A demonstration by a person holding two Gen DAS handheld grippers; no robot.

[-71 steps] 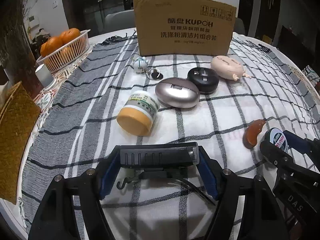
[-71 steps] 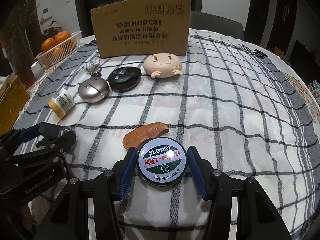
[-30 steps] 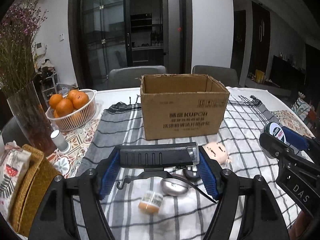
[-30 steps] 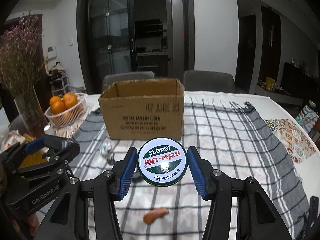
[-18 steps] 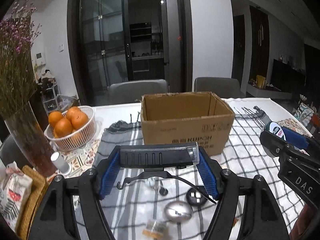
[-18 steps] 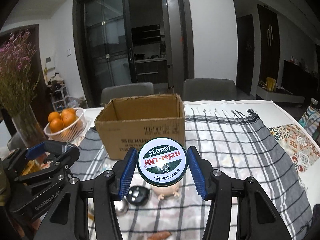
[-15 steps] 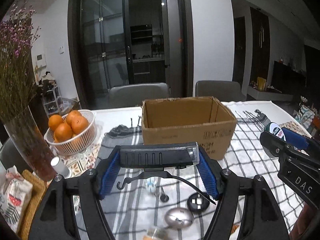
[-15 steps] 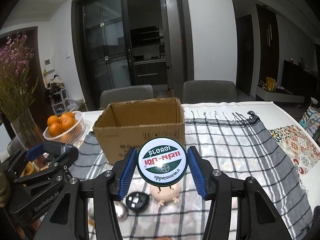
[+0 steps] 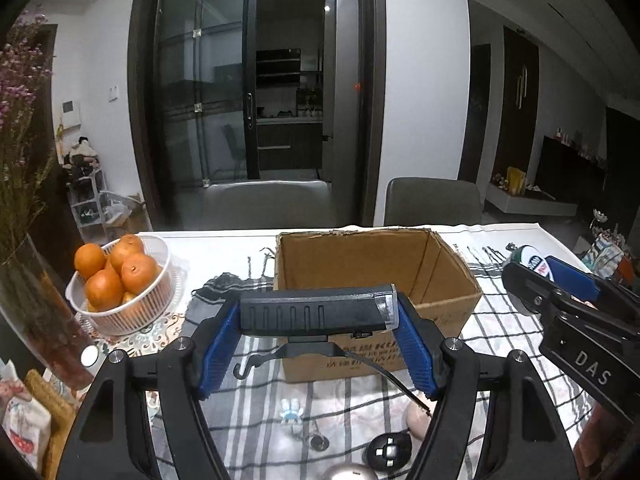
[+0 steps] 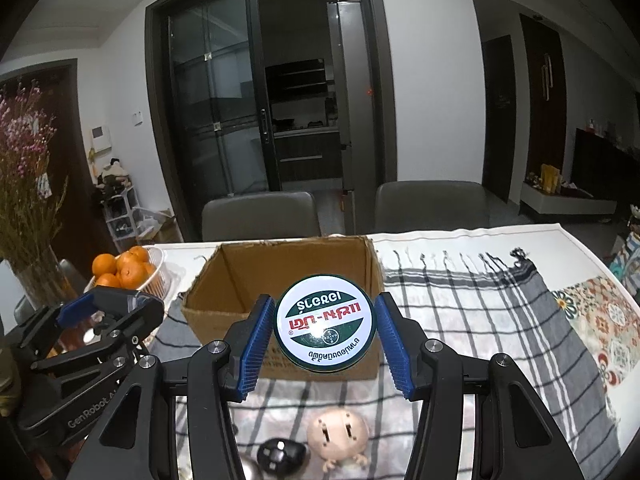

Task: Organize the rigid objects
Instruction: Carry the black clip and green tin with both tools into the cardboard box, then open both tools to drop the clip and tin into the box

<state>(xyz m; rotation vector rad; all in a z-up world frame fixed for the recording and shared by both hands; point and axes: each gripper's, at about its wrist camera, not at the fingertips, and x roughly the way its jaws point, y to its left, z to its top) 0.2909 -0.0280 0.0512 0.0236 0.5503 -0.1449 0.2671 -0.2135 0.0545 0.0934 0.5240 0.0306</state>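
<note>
Both grippers have risen well above the tablecloth since the earliest frames, when they sat low among the scattered objects; now they look down over the open cardboard box from its near side.

The left gripper is clamped on a black bar-shaped device, held crosswise between the blue pads, with a thin hook and strap dangling beneath it. It hangs level with the box's near wall, tilted gently downward.

The right gripper squeezes a round green-and-white tin, lid facing the camera, in front of the box's near edge. Seen from the left wrist, this gripper sits at the right, beside the box's right wall.

On the cloth below, near the box, lie a beige figurine, a black round case and a silver case. A basket of oranges stands far left.
</note>
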